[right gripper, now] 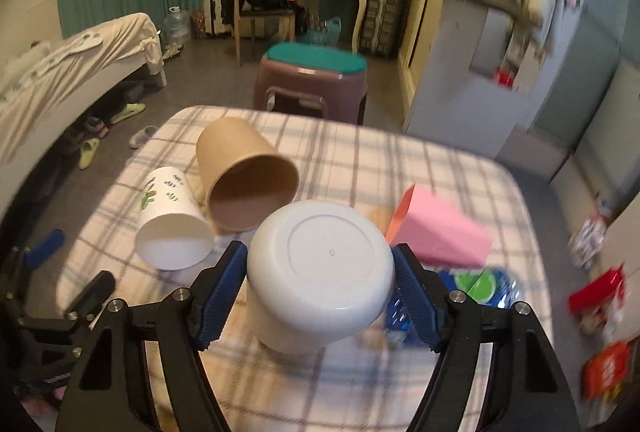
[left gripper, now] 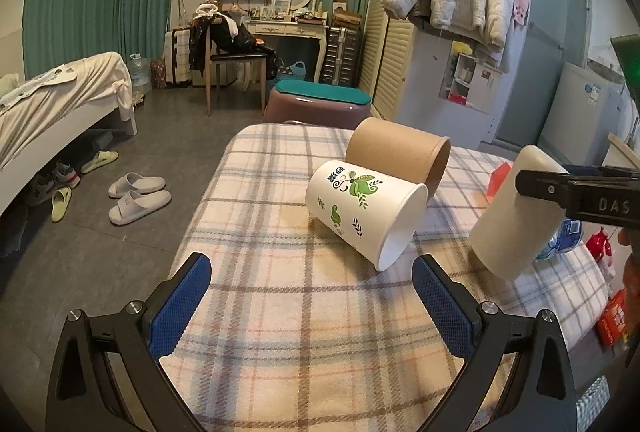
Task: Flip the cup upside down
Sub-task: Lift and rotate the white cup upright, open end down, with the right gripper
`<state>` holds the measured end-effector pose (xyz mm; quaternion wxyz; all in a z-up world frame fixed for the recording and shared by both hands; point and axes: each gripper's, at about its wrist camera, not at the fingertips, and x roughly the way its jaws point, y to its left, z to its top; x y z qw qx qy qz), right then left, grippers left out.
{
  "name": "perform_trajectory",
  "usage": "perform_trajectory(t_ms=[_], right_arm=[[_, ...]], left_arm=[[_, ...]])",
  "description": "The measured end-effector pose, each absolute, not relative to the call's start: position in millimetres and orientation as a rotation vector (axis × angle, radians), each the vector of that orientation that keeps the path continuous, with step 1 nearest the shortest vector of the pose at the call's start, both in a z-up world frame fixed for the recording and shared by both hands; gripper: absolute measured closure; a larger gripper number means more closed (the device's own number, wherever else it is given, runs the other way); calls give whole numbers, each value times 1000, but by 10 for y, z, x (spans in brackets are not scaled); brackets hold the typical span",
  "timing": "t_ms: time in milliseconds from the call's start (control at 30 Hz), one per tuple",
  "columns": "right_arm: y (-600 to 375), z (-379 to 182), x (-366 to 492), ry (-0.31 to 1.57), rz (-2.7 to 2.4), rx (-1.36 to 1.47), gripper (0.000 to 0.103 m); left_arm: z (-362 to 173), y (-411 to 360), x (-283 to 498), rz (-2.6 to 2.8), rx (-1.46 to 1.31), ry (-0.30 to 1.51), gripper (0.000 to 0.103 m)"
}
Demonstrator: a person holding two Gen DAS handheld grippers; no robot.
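Observation:
My right gripper (right gripper: 320, 280) is shut on a plain white cup (right gripper: 320, 268), its flat base facing the camera. In the left wrist view the same cup (left gripper: 516, 207) hangs tilted above the table's right side, base up and mouth down, clamped by the right gripper's black finger (left gripper: 560, 187). My left gripper (left gripper: 312, 296) is open and empty, low over the plaid tablecloth (left gripper: 280, 332), just short of a white cup with green leaf print (left gripper: 364, 207) that lies on its side.
A brown paper cup (left gripper: 400, 151) lies on its side behind the printed cup, touching it. A pink box (right gripper: 440, 228) and a blue-labelled bottle (right gripper: 480, 288) lie on the table's right. A purple stool (right gripper: 312, 79) stands beyond the far edge.

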<state>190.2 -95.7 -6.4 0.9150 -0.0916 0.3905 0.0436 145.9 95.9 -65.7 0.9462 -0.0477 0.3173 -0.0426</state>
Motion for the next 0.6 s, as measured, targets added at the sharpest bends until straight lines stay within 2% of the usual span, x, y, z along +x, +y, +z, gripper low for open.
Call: perform_trajectory(t_ms=[600], right_arm=[[-776, -288, 1887, 756, 122, -302, 29]], left_arm=[[-738, 851, 1542, -66, -60, 686, 0]])
